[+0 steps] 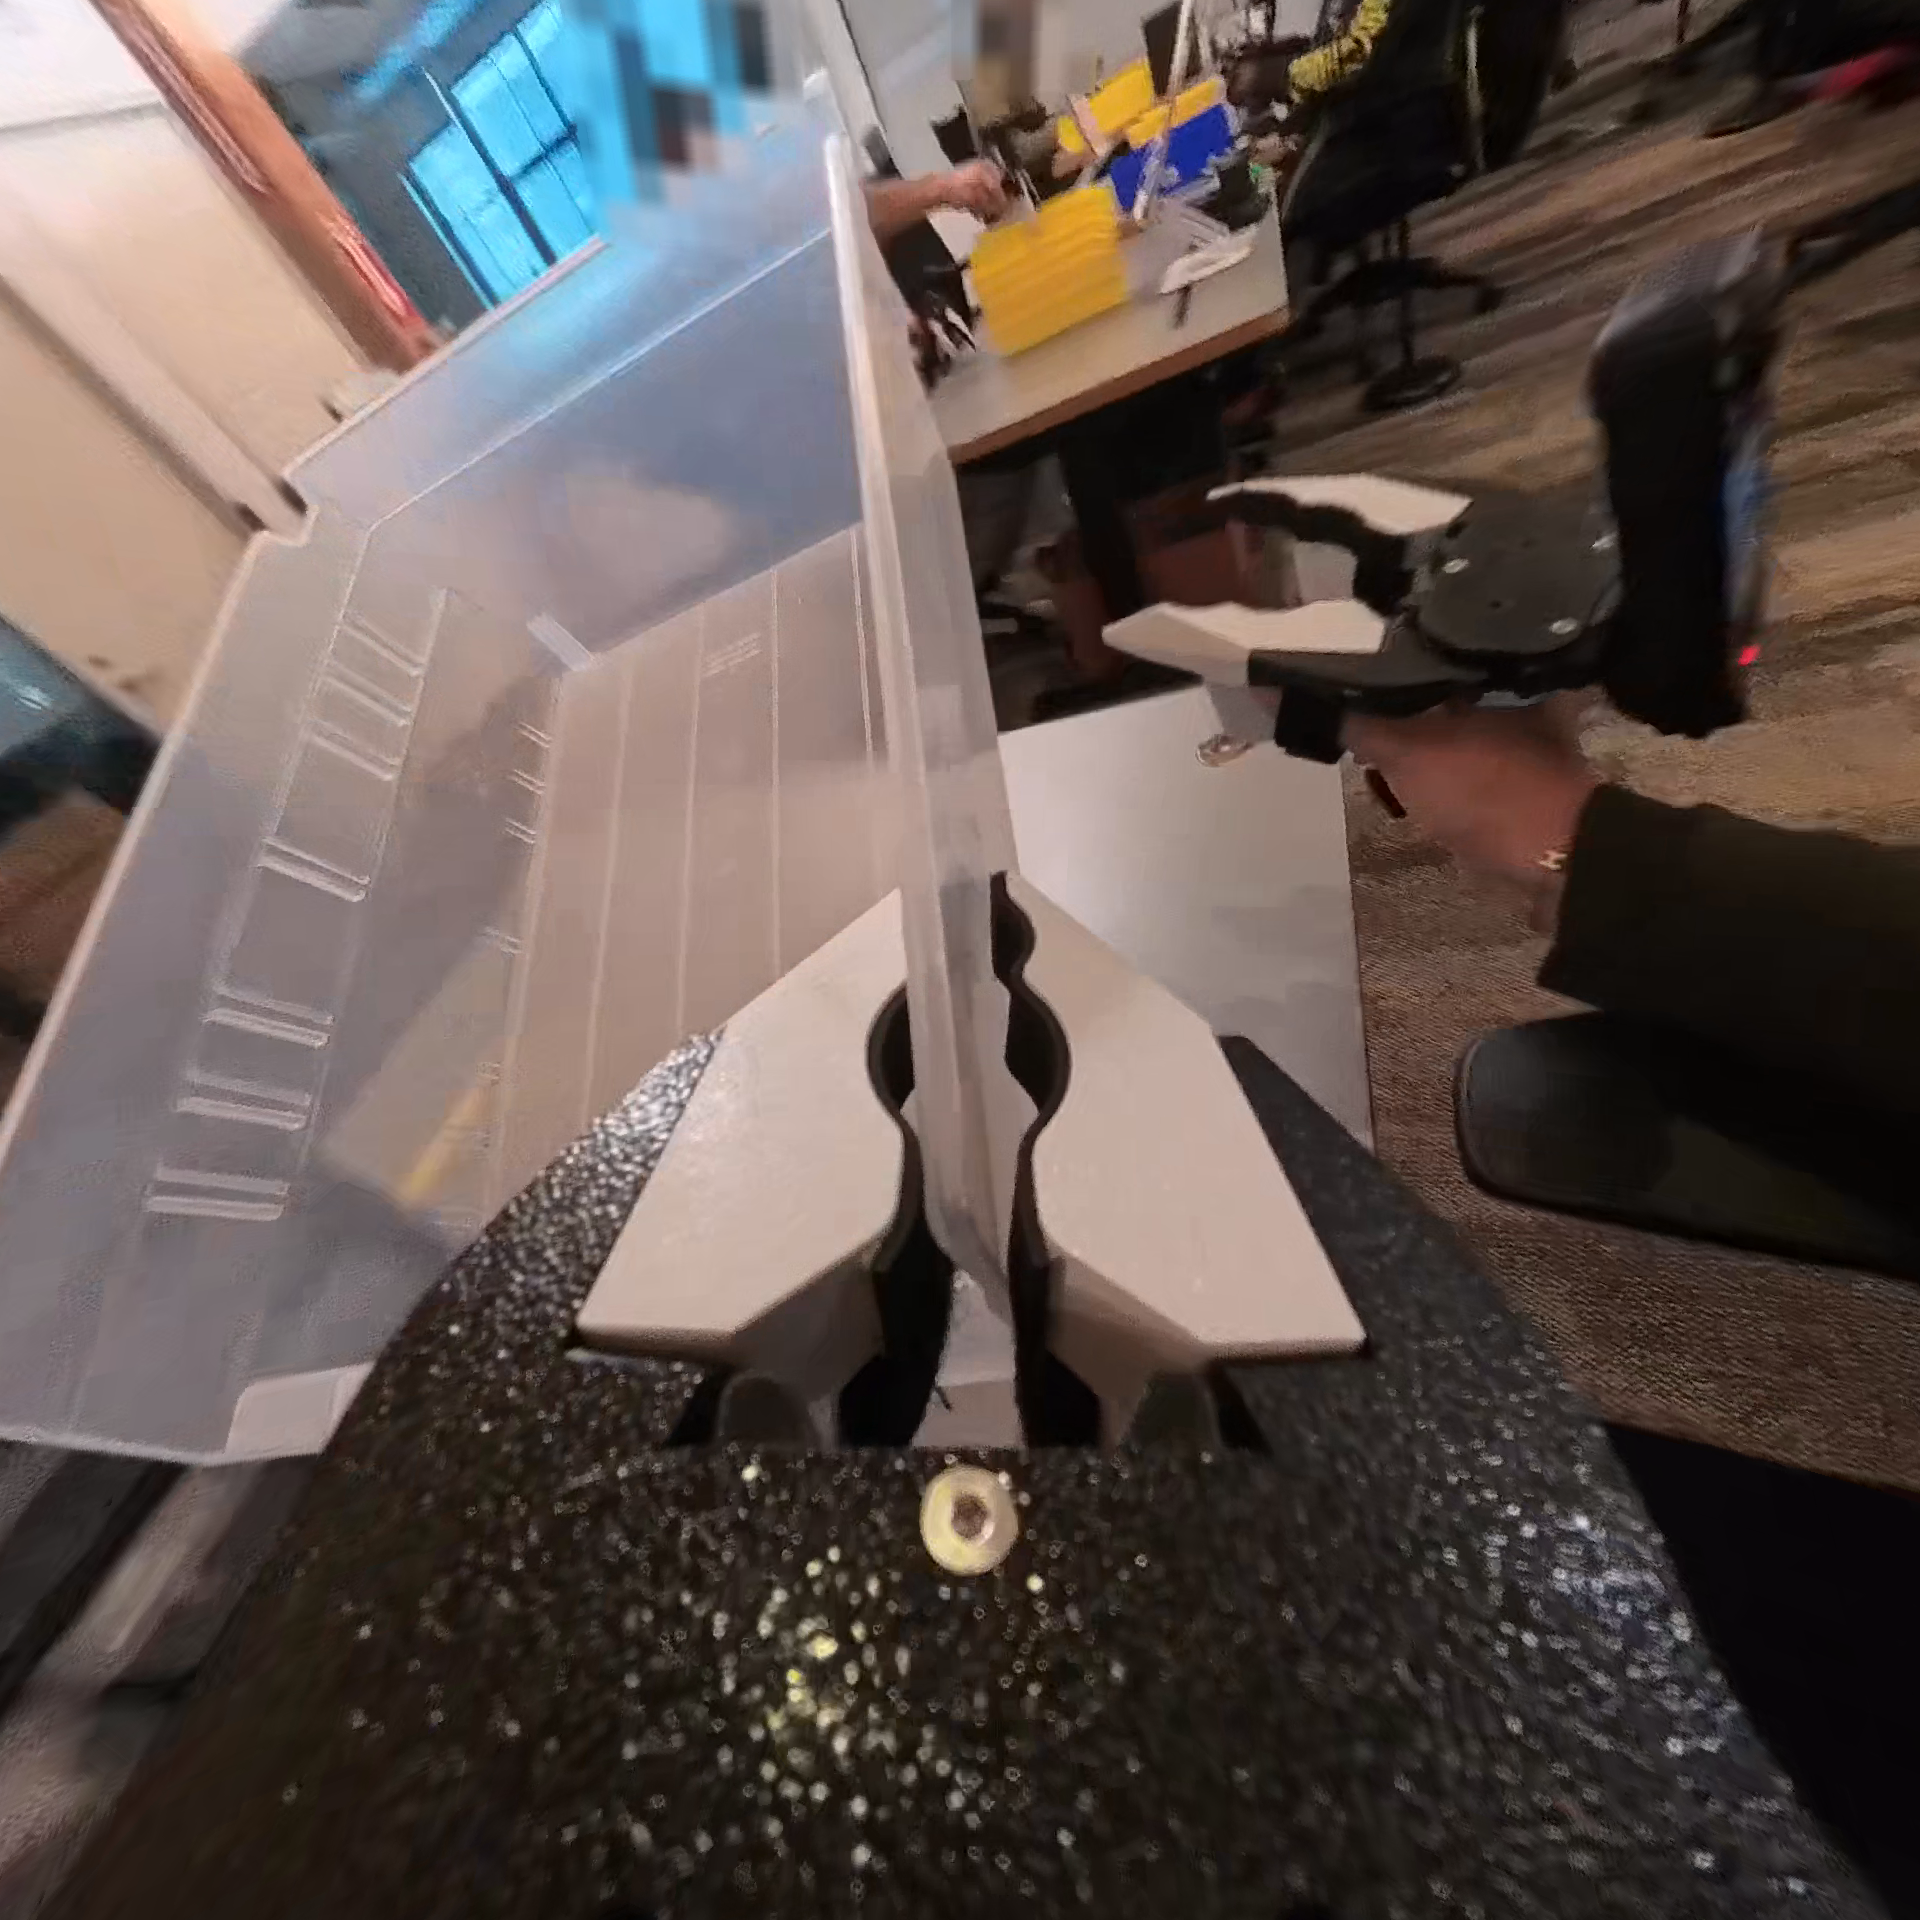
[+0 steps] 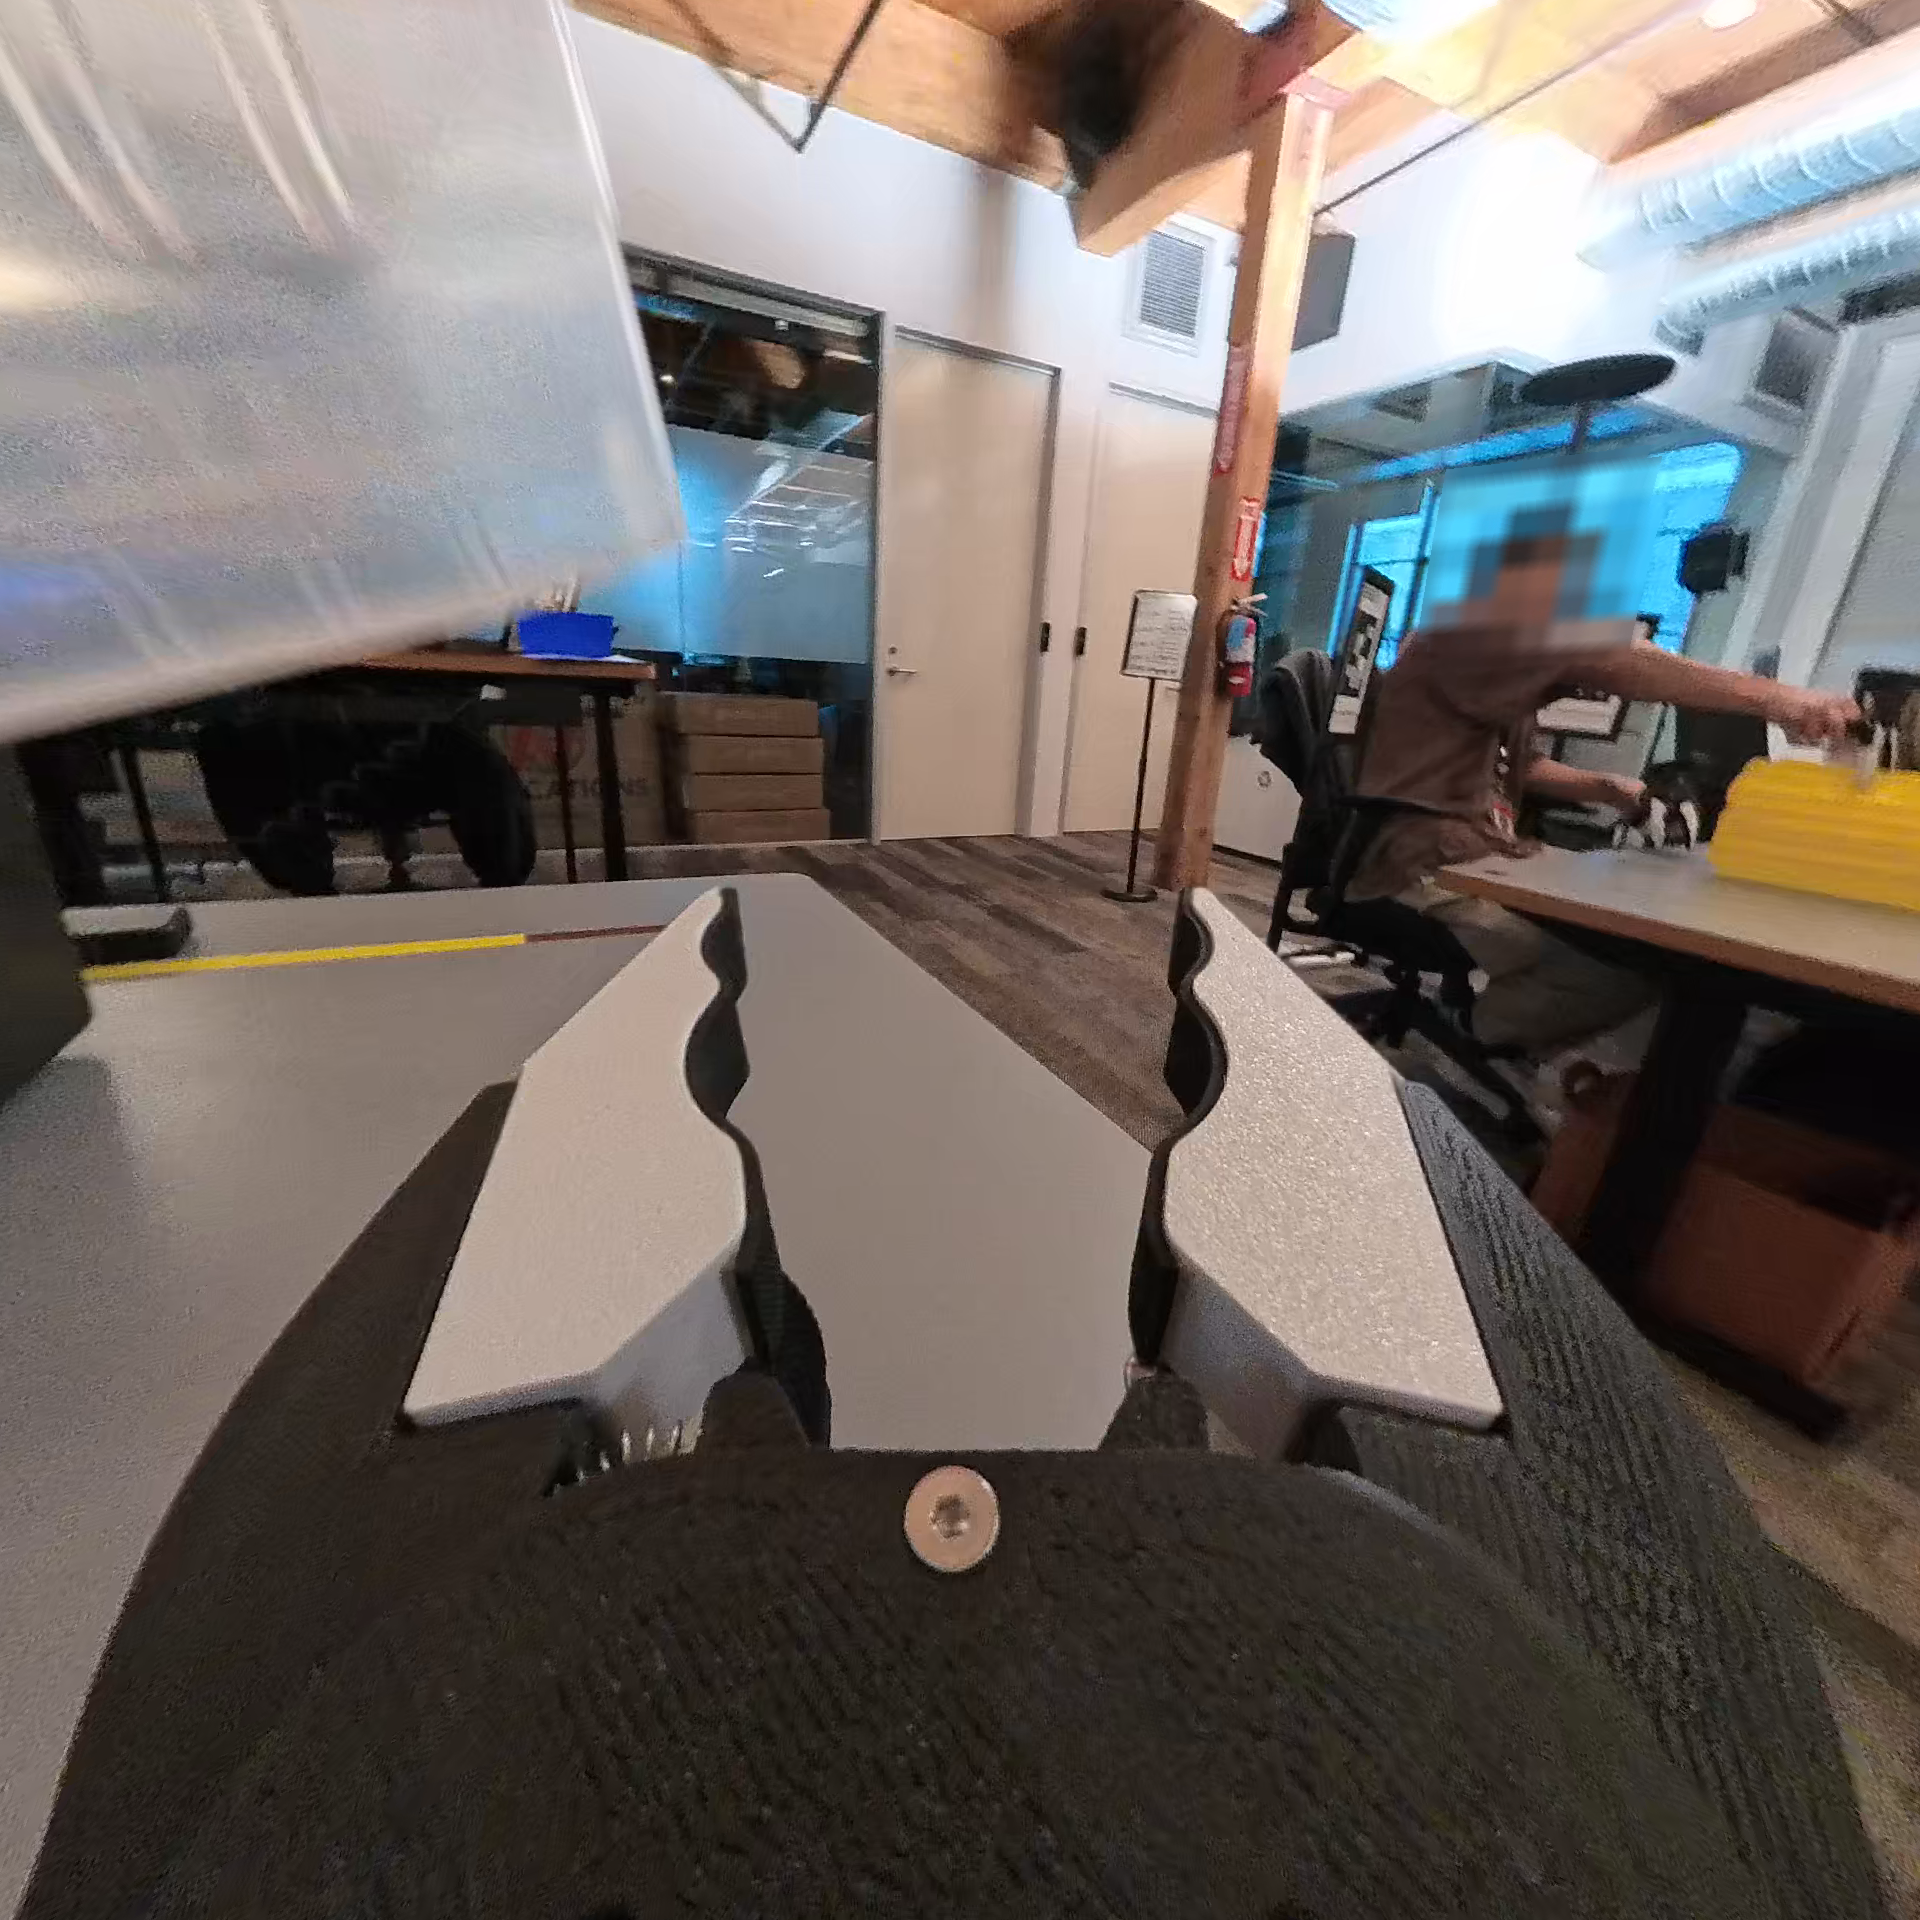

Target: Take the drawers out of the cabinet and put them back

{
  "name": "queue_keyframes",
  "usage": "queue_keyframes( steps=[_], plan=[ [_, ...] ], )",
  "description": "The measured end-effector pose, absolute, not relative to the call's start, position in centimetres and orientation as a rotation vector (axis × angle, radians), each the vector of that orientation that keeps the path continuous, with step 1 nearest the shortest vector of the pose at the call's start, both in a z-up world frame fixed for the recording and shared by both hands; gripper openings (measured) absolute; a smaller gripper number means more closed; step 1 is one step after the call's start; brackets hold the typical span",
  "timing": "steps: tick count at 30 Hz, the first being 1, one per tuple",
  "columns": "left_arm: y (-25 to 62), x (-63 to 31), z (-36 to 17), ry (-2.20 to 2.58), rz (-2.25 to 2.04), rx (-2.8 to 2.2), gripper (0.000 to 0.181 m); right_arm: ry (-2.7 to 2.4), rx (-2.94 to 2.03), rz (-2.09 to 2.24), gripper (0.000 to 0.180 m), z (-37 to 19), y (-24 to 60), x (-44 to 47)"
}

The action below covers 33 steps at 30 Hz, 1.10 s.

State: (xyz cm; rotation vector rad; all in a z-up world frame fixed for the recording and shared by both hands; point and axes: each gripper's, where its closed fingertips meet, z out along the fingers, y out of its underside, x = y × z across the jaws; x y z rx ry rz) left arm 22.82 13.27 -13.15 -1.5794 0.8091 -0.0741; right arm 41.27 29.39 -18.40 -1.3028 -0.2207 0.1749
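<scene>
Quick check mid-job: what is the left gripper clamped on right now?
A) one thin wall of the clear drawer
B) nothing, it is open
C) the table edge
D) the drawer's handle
A: the left gripper is shut on one thin wall of the clear drawer, which passes between its fingers; the right gripper is open and empty over the table.

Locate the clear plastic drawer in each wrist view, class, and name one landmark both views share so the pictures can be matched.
Left wrist view: the clear drawer fills the left and centre, lifted, one wall clamped in the left gripper.
Right wrist view: the drawer shows blurred in the upper left corner, above the grey table; the right gripper is open and empty.
Shared landmark: the yellow bin on the far desk.
</scene>
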Motion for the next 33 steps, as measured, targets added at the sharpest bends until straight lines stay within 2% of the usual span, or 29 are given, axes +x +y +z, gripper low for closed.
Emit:
queue_keyframes(
  steps=[5,10,16,19,21,22,25,26,28,29,31,33],
  plan=[
    [22.2,26.7,-20.8,0.811,-0.13,-1.753,0.006,-0.184,-1.312,0.224,0.083,-18.5,30.6,42.8],
    [26.4,28.4,-25.8,0.825,-0.081,-1.858,0.004,-0.271,-1.259,0.328,0.082,-17.6,30.1,41.1],
    [28.1,28.5,-29.0,0.837,-0.003,-1.876,0.006,-0.294,-1.289,0.326,0.085,-18.1,30.3,39.9],
    [28.5,28.3,-27.8,0.751,-0.016,-1.777,0.009,-0.313,-1.259,0.34,0.087,-17.7,29.6,39.0],
    [27.3,27.9,-26.1,0.705,-0.044,-1.73,0.052,-0.308,-1.286,0.335,0.091,-18.3,29.6,38.5],
    [26.1,27.6,-25.0,0.686,-0.081,-1.697,0.068,-0.301,-1.311,0.356,0.1,-18.8,29.5,38.0],
    [20.5,23.5,-20.9,0.534,-0.165,-1.606,0.101,-0.297,-1.4,0.46,0.124,-20.2,28.6,34.8],
    [18.4,21.2,-19.6,0.466,-0.172,-1.578,0.107,-0.312,-1.43,0.485,0.126,-20.6,28.1,33.3],
    [13.7,15.6,-17.4,0.317,-0.145,-1.54,0.116,-0.442,-1.487,0.561,0.104,-21.7,26.7,29.1],
    [11.2,12.6,-16.5,0.236,-0.111,-1.524,0.118,-0.483,-1.511,0.568,0.105,-22.2,26.4,27.6],
    [6.1,6.0,-15.2,0.065,0.016,-1.5,0.125,-0.519,-1.617,0.515,0.13,-24.1,26.7,26.0],
    [0.4,-2.6,-14.8,-0.141,0.299,-1.483,0.127,-0.523,-1.707,0.41,0.144,-26.0,27.2,25.7]
  ],
)
